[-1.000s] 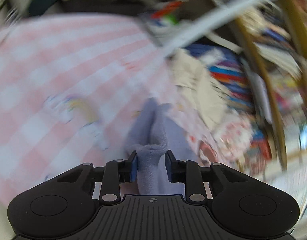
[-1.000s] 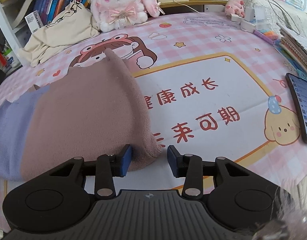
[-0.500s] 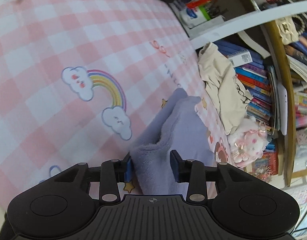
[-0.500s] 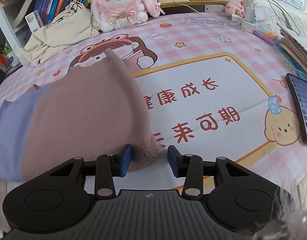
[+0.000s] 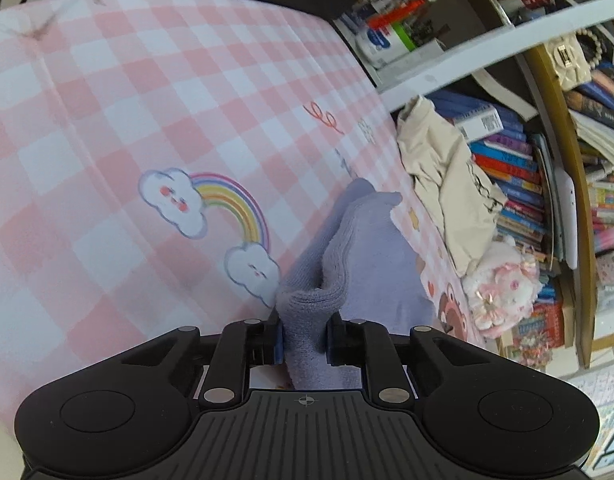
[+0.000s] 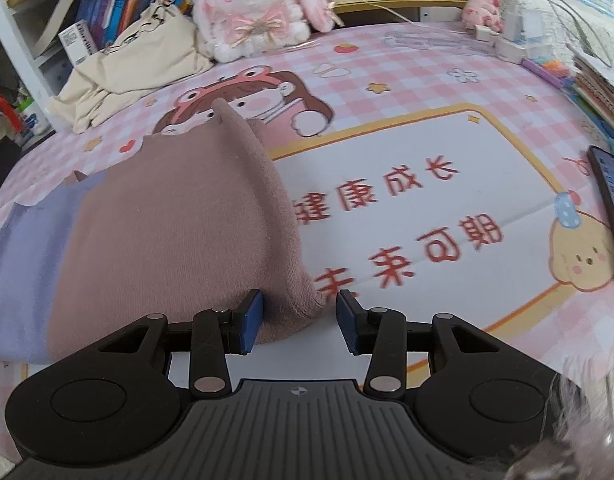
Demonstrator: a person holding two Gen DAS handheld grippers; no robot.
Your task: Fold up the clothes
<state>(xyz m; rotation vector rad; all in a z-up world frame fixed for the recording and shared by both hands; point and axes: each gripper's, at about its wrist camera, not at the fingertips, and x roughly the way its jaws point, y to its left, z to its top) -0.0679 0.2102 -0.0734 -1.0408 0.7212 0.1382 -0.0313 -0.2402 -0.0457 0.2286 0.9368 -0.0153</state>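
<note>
The pink checked table cover [image 6: 407, 80] carries the two-tone garment [image 6: 175, 220], which fills the right wrist view from nine to six o'clock, mauve part over lavender part. The left gripper [image 5: 305, 334] is clamped on a bunched lavender edge [image 5: 307, 308], so a fold looks underway. The right gripper [image 6: 299, 320] stands wide around the mauve corner [image 6: 307, 300] and would need to close there next.

Black ribbed left tool [image 5: 303, 338], blue pads [image 6: 251, 322] (silver screws), possibly fluffy cuff
</note>
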